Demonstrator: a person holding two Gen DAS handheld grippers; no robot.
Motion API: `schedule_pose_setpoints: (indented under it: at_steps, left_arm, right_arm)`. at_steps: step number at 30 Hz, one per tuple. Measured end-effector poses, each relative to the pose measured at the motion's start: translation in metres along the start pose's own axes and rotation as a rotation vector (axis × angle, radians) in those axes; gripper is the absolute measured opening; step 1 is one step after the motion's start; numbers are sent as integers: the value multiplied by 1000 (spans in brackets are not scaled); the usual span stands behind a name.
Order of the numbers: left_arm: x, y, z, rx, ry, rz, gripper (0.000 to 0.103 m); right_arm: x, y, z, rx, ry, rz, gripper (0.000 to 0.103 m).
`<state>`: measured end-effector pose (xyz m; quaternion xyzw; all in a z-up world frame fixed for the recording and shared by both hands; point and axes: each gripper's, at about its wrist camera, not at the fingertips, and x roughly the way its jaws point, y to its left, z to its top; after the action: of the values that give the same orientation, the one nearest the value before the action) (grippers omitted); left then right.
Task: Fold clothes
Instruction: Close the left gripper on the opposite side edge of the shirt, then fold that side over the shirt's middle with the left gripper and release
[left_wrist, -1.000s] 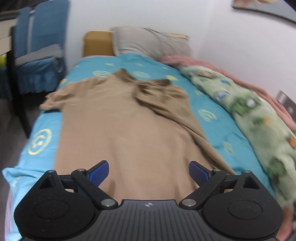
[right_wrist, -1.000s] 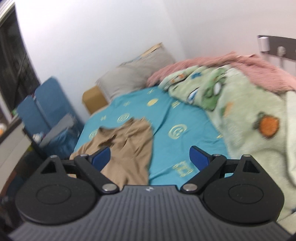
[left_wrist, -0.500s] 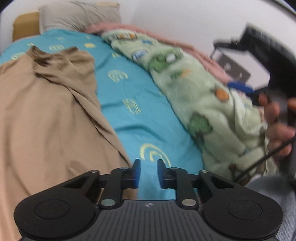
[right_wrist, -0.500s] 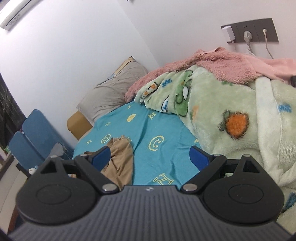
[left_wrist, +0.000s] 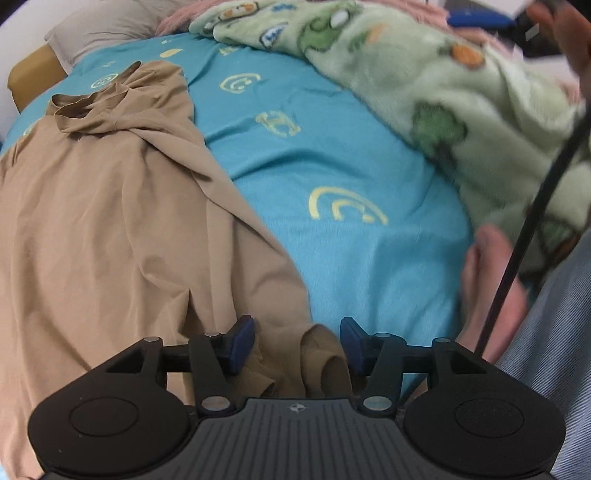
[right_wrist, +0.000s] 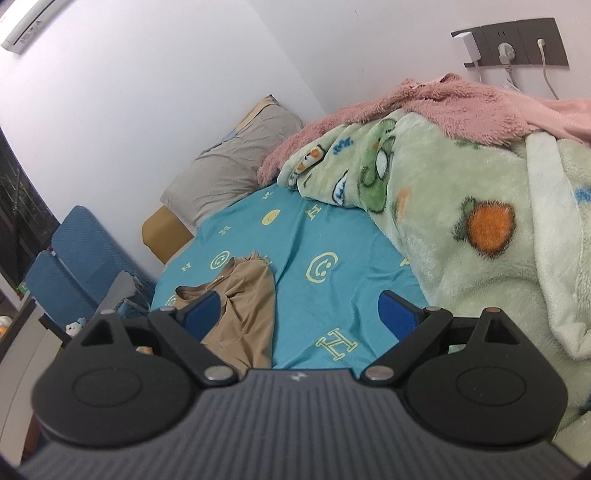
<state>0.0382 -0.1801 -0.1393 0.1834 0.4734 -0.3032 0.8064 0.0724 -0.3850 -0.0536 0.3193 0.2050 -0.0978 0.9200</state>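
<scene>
2 grippers, left (left_wrist: 297, 345) and right (right_wrist: 299, 314), hover spread wide above a tan shirt (left_wrist: 110, 221) on a teal sheet (right_wrist: 332, 280) printed with smileys and "H"; shirt hem bunches between left's fingers.

your tan shirt (left_wrist: 110, 206) lies spread flat on the bed's teal sheet (left_wrist: 332, 166), collar end toward the pillow, the collar crumpled and one sleeve folded inward. its near hem corner is bunched into soft folds, and long creases run down its right edge
</scene>
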Motion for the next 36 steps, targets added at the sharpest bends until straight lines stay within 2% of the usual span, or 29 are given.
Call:
schedule_pose_setpoints:
  at_steps: [1, 2, 5, 8, 10, 11, 14, 16, 17, 18, 21, 23, 25, 29, 30, 31, 32, 36]
  left_arm:
    - [1, -2, -1, 11, -4, 9, 49]
    - [2, -3, -1, 14, -11, 12, 30]
    - [-1, -1, 3, -4, -35, -8, 9]
    - [-14, 4, 11, -44, -100, -108, 8]
    - [-28, 12, 17, -105, -170, -221, 8]
    - [-36, 21, 18, -159, -204, -279, 8]
    - [-56, 66, 11, -411, -288, -464, 8]
    - [-61, 100, -4, -571, -305, -573, 8]
    - [-61, 116, -12, -637, -290, -594, 8]
    - [-60, 130, -20, -687, -264, -577, 8]
    - [-57, 160, -44, -753, -178, -403, 9]
    - [-52, 178, -59, -820, -122, -332, 10]
    - [-49, 181, -59, -822, -111, -326, 10]
    - [-46, 182, -57, -810, -100, -328, 22]
    - [-45, 183, -57, -807, -98, -328, 28]
    - [-44, 183, -56, -804, -95, -329, 46]
    - [-43, 183, -56, -801, -92, -329, 55]
    - [-40, 180, -56, -789, -75, -332, 54]
  right_arm:
    - [0, 0, 0, 1, 2, -2, 94]
    - [0, 0, -1, 3, 3, -4, 94]
    - [1, -1, -1, 9, 3, -15, 94]
    - [1, -3, -1, 15, 0, -26, 94]
    - [-1, -6, 1, 29, -9, -31, 94]
    - [-2, -7, 1, 36, -14, -33, 94]
    - [-6, -12, 4, 62, -35, -35, 94]
    - [-4, -8, 3, 44, -26, -33, 94]
    - [-3, -6, 2, 34, -22, -31, 94]
    - [-3, -4, 1, 25, -17, -30, 94]
    - [0, 3, -1, -3, -3, -27, 94]
    - [1, 7, -2, -21, 6, -25, 94]
    - [5, 14, -6, -60, 31, -17, 94]
    - [16, 21, -15, -57, 116, 29, 94]
    - [19, 23, -18, -56, 137, 41, 94]
    - [22, 24, -20, -55, 158, 53, 94]
    - [25, 26, -23, -54, 179, 64, 94]
    - [34, 34, -31, -65, 237, 87, 94]
